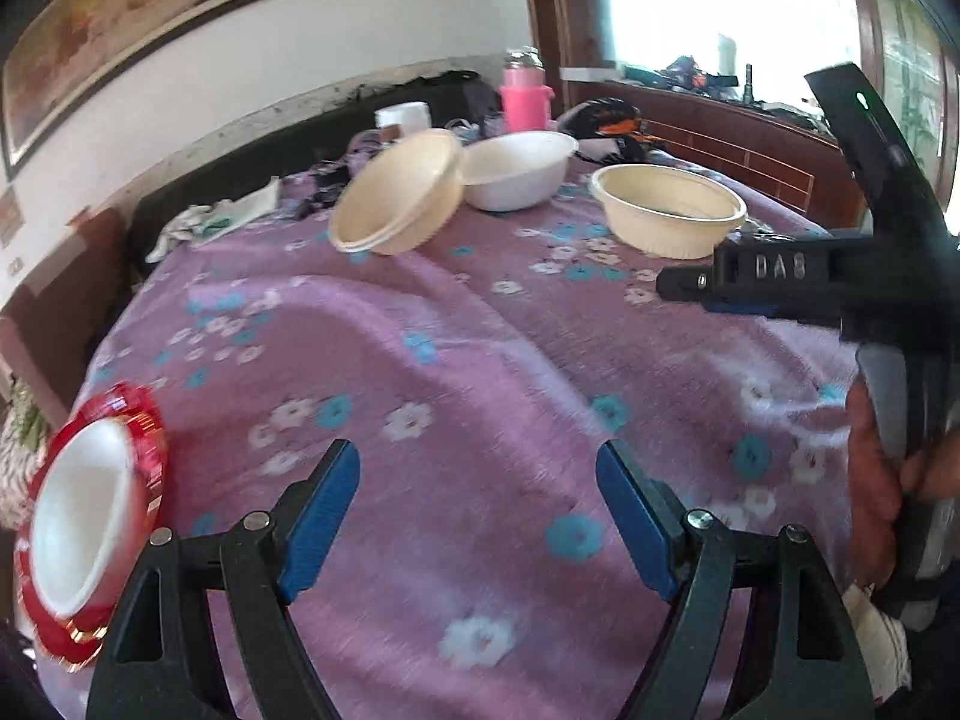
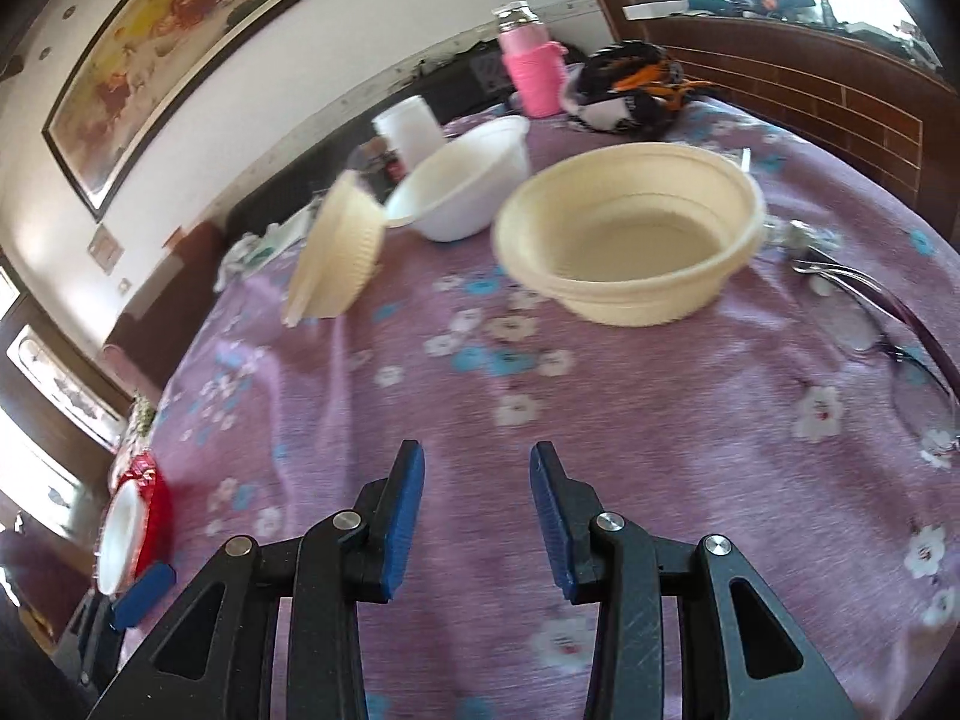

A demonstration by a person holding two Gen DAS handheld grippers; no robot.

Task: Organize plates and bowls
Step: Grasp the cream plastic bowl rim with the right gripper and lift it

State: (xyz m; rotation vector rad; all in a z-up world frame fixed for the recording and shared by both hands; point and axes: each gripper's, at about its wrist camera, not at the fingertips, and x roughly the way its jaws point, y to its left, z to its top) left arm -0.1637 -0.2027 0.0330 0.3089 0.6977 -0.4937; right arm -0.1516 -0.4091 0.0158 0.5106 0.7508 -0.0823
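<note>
Left wrist view: the left gripper (image 1: 479, 516) hangs over the purple flowered tablecloth (image 1: 480, 360) with its blue pads spread wide and nothing between them. A red bowl with a white inside (image 1: 90, 516) sits just beside its left finger, at the near left edge of the table. Far ahead, a cream bowl tipped on its side (image 1: 396, 192) leans against a white bowl (image 1: 516, 171), and an upright cream bowl (image 1: 669, 210) stands apart to their right. The right gripper's black body (image 1: 840, 276) reaches in from the right edge, near that upright bowl.

Right wrist view: the right gripper (image 2: 477, 519) is also parted and holds nothing. The upright cream bowl (image 2: 630, 234) lies ahead and slightly right of its fingers, well apart from them. The tipped cream bowl (image 2: 336, 252) and white bowl (image 2: 462, 180) lie ahead to the left, touching each other. The red bowl (image 2: 135, 528) sits far left, by a blue pad of the left gripper (image 2: 144, 594). A pair of glasses (image 2: 870, 324) lies right of the upright bowl, and a pink bottle (image 2: 534, 60) stands at the far edge.
</note>
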